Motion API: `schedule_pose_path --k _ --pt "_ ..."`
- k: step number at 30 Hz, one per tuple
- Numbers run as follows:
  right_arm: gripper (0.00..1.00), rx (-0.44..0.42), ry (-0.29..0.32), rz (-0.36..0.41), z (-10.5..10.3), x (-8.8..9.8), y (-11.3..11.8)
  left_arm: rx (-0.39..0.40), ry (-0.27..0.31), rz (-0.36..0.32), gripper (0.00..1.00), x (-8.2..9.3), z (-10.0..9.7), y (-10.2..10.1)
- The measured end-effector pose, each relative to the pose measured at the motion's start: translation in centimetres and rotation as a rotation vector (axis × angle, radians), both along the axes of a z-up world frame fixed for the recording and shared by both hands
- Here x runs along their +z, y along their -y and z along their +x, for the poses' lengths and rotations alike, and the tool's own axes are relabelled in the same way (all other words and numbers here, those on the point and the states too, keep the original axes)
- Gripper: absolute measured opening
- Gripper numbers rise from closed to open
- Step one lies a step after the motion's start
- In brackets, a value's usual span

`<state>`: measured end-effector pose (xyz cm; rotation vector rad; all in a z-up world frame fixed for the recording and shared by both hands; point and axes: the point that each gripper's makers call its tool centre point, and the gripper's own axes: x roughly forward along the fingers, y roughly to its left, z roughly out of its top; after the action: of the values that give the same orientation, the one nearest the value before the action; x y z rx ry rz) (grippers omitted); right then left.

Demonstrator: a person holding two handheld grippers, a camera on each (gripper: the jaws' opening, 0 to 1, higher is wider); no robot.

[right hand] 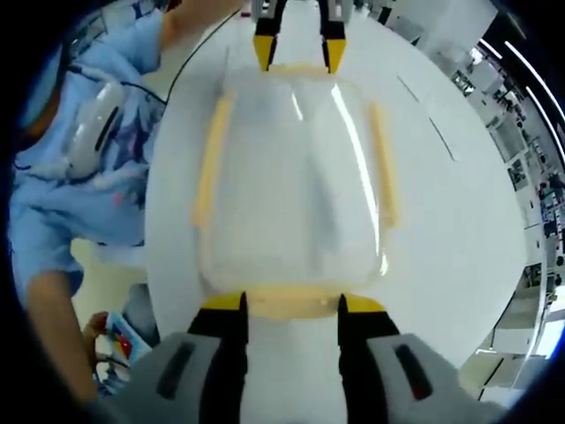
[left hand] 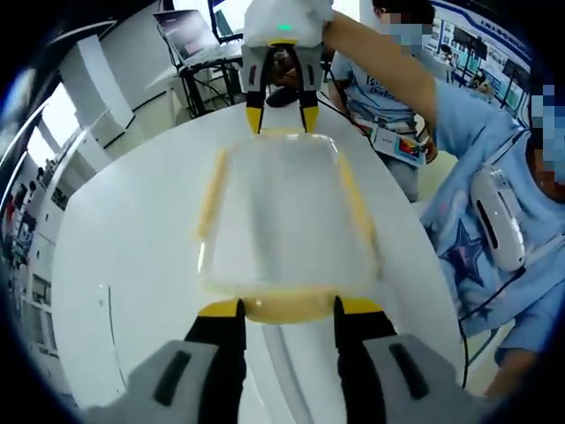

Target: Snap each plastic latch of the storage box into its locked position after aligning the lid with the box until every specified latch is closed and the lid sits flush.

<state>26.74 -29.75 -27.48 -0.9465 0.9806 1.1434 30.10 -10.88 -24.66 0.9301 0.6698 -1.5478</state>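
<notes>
A clear plastic storage box (left hand: pixel 282 212) with its lid on stands on the white table (left hand: pixel 132 265). Yellow latches run along both long sides (left hand: pixel 212 190) and both short ends. My left gripper (left hand: pixel 289 311) is open, its yellow-tipped jaws astride the near end latch (left hand: pixel 287 300). At the far end the right gripper (left hand: pixel 282 119) stands astride the opposite latch. In the right gripper view the same box (right hand: pixel 291 185) lies ahead. My right gripper (right hand: pixel 291 306) is open around its near latch (right hand: pixel 291 296), and the left gripper (right hand: pixel 298 55) is at the far end.
A person in a light blue shirt (left hand: pixel 481 221) stands close to the table's right edge, and another person (left hand: pixel 380 88) is behind. A stand with a laptop (left hand: pixel 190 35) is beyond the table. The person's sleeve (right hand: pixel 88 177) is at the left in the right gripper view.
</notes>
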Motion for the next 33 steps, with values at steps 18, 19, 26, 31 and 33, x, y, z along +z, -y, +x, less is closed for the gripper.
schedule_pose_path --k 18,19,26,31,33 --pt "0.38 0.059 -0.010 0.034 1.0 1.1 -3.8 0.050 -0.015 -0.011 0.38 0.7 -0.1 -3.8" --pt "0.38 0.062 -0.012 0.035 1.0 1.1 -4.0 0.052 -0.017 -0.012 0.38 0.7 -0.2 -4.0" --pt "0.38 0.088 -0.014 0.047 1.2 1.5 -5.3 0.078 -0.025 -0.015 0.38 0.7 -0.6 -5.4" --pt "0.38 0.112 -0.015 0.044 1.6 1.6 -6.6 0.100 -0.029 -0.018 0.38 0.9 -0.7 -6.6" --pt "0.38 0.128 -0.018 0.048 1.6 1.7 -7.4 0.115 -0.029 -0.019 0.38 1.1 -0.9 -7.4"
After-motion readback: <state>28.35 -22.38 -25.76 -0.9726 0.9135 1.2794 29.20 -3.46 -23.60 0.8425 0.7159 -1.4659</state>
